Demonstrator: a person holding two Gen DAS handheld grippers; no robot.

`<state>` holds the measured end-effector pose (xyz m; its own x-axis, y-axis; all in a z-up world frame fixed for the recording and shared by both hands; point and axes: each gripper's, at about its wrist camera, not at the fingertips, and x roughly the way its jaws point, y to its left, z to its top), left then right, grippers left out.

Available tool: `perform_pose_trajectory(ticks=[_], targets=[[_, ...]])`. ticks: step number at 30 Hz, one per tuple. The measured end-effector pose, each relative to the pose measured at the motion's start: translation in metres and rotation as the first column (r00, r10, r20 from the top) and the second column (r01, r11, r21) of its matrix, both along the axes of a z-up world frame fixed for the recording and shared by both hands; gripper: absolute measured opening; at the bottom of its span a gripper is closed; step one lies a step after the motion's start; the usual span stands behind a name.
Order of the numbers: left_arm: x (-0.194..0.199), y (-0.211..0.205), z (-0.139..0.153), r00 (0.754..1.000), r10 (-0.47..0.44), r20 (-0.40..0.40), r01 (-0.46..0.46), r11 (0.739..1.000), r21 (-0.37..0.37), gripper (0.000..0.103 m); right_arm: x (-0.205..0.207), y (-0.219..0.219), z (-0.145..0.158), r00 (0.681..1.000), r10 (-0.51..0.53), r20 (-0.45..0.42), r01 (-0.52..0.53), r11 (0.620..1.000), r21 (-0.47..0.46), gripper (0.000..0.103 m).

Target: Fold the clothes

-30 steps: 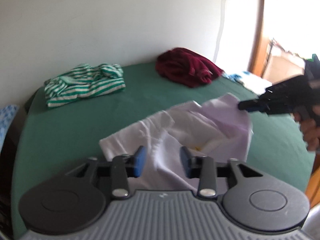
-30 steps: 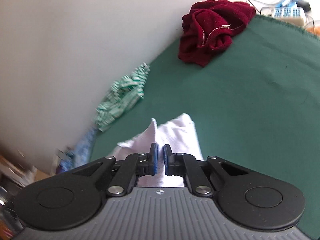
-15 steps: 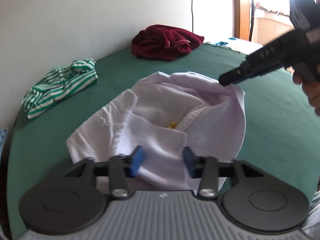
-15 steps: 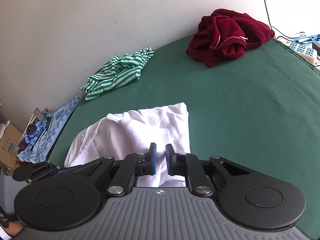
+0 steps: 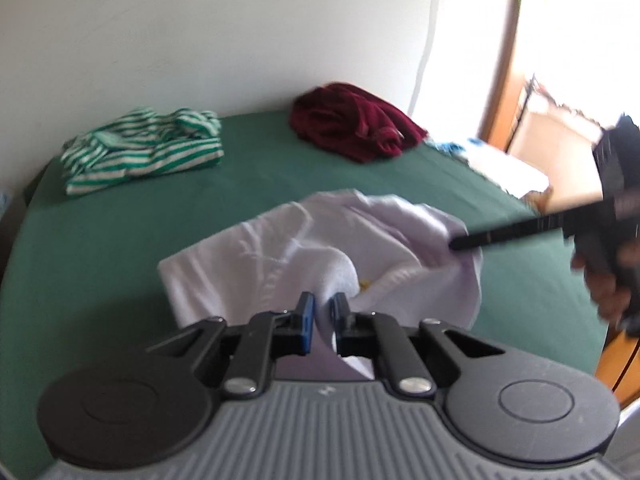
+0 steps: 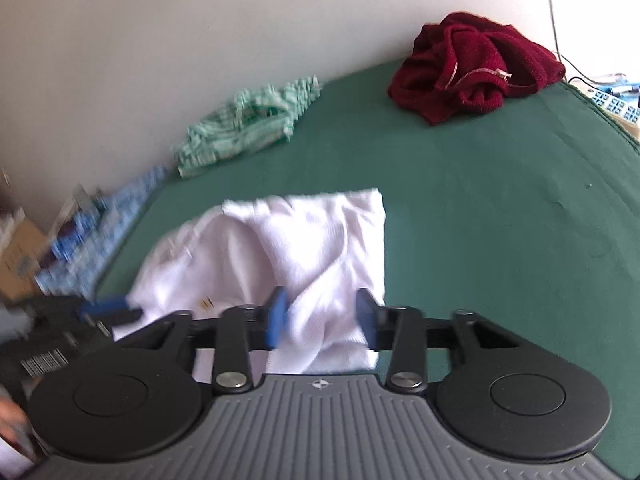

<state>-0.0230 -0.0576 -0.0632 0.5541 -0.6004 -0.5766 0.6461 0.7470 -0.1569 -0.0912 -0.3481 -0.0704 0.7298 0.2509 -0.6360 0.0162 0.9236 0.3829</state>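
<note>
Your left gripper (image 5: pixel 322 312) has just closed on the white shirt (image 5: pixel 280 256) while your right gripper (image 6: pixel 322 316) has just been opening, pads clear of its cloth: grip handed over.

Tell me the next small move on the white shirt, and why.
Probably lift the left tool, whose jaws have just closed on a fold of the white shirt, to carry it over. The right tool has just been opening, pads clear of the cloth, and the shirt is still rumpled.
</note>
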Motion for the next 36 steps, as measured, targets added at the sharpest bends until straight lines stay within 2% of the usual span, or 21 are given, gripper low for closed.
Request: perform_pose_trajectory(ticks=[1, 2, 6, 8, 10, 12, 13, 15, 16, 18, 19, 22, 23, 25, 27, 29, 30, 32, 34, 36], targets=[[0.003, 0.006, 0.003, 1.0, 0.02, -0.012, -0.02, 0.999, -0.03, 0.006, -0.001, 0.0, 0.0, 1.0, -0.003, 0.004, 0.003, 1.0, 0.012, 0.009], [0.007, 0.012, 0.005, 0.999, 0.037, -0.029, -0.039, 0.997, -0.067, 0.006, -0.001, -0.001, 0.001, 1.0, -0.007, 0.007, 0.007, 1.0, 0.025, 0.006], [0.024, 0.037, 0.019, 0.992, 0.093, -0.09, -0.11, 0.971, -0.214, 0.006, 0.0, -0.01, 0.011, 1.0, -0.006, 0.003, 0.006, 0.991, 0.132, 0.005], [0.03, 0.042, 0.025, 0.99, 0.117, -0.08, -0.133, 0.964, -0.229, 0.006, 0.003, -0.016, 0.018, 1.0, -0.023, 0.003, 0.023, 0.981, 0.191, 0.005], [0.028, 0.032, 0.029, 0.995, 0.091, -0.03, -0.094, 0.986, -0.141, 0.002, 0.008, -0.022, 0.023, 0.999, -0.053, -0.007, 0.053, 0.968, 0.247, 0.005], [0.015, 0.015, 0.03, 1.0, 0.001, 0.019, -0.001, 1.0, -0.03, 0.005, 0.012, -0.026, 0.022, 0.997, -0.077, -0.022, 0.08, 0.958, 0.276, 0.005], [0.008, 0.008, 0.029, 0.999, -0.053, 0.008, 0.053, 0.999, -0.005, 0.01, 0.013, -0.025, 0.021, 0.997, -0.075, -0.023, 0.078, 0.964, 0.254, 0.005], [-0.006, -0.008, 0.021, 0.987, -0.157, -0.021, 0.157, 0.987, 0.041, 0.062, 0.014, -0.019, 0.018, 0.998, -0.062, -0.022, 0.064, 0.984, 0.164, 0.005], [-0.013, -0.017, 0.015, 0.982, -0.19, -0.012, 0.19, 0.978, 0.089, 0.067, 0.014, -0.016, 0.017, 0.998, -0.052, -0.021, 0.055, 0.99, 0.13, 0.005], [-0.021, -0.034, 0.003, 0.974, -0.228, 0.002, 0.224, 0.957, 0.183, 0.065, 0.012, -0.013, 0.015, 0.999, -0.031, -0.015, 0.033, 0.993, 0.116, 0.005], [-0.02, -0.04, -0.002, 0.973, -0.231, -0.011, 0.229, 0.953, 0.199, 0.064, 0.012, -0.012, 0.016, 1.0, -0.025, -0.008, 0.026, 0.995, 0.098, 0.005], [-0.02, -0.049, -0.019, 0.978, -0.208, 0.003, 0.198, 0.937, 0.287, 0.064, 0.007, -0.002, 0.023, 0.999, -0.022, 0.042, 0.023, 0.999, -0.031, 0.015], [-0.02, -0.05, -0.022, 0.979, -0.205, 0.009, 0.192, 0.929, 0.315, 0.061, 0.003, 0.0, 0.028, 0.997, -0.022, 0.08, 0.028, 0.997, -0.072, 0.018], [-0.024, -0.041, -0.017, 0.978, -0.207, 0.012, 0.197, 0.944, 0.266, 0.063, -0.011, 0.004, 0.043, 0.982, 0.033, 0.184, -0.017, 0.996, -0.085, 0.018], [-0.029, -0.029, -0.009, 0.98, -0.199, 0.026, 0.19, 0.959, 0.209, 0.081, -0.016, 0.013, 0.053, 0.962, 0.168, 0.214, -0.163, 0.986, -0.042, 0.019], [-0.032, -0.019, -0.004, 0.983, -0.179, 0.048, 0.166, 0.967, 0.192, 0.093, -0.007, 0.029, 0.046, 0.949, 0.287, 0.132, -0.294, 0.955, 0.035, 0.021], [-0.034, -0.015, -0.002, 0.984, -0.168, 0.059, 0.155, 0.971, 0.184, 0.093, -0.002, 0.04, 0.038, 0.949, 0.302, 0.091, -0.307, 0.951, 0.044, 0.021], [-0.034, -0.007, 0.002, 0.988, -0.141, 0.064, 0.128, 0.976, 0.176, 0.092, 0.004, 0.058, 0.022, 0.95, 0.31, 0.045, -0.311, 0.95, 0.024, 0.021], [-0.032, -0.001, 0.003, 0.991, -0.115, 0.066, 0.102, 0.978, 0.179, 0.092, 0.01, 0.069, 0.009, 0.962, 0.274, 0.004, -0.274, 0.962, -0.009, 0.023], [-0.032, 0.003, 0.003, 0.993, -0.094, 0.069, 0.08, 0.979, 0.186, 0.093, 0.016, 0.073, -0.001, 0.961, 0.273, -0.037, -0.273, 0.962, 0.014, 0.024]])
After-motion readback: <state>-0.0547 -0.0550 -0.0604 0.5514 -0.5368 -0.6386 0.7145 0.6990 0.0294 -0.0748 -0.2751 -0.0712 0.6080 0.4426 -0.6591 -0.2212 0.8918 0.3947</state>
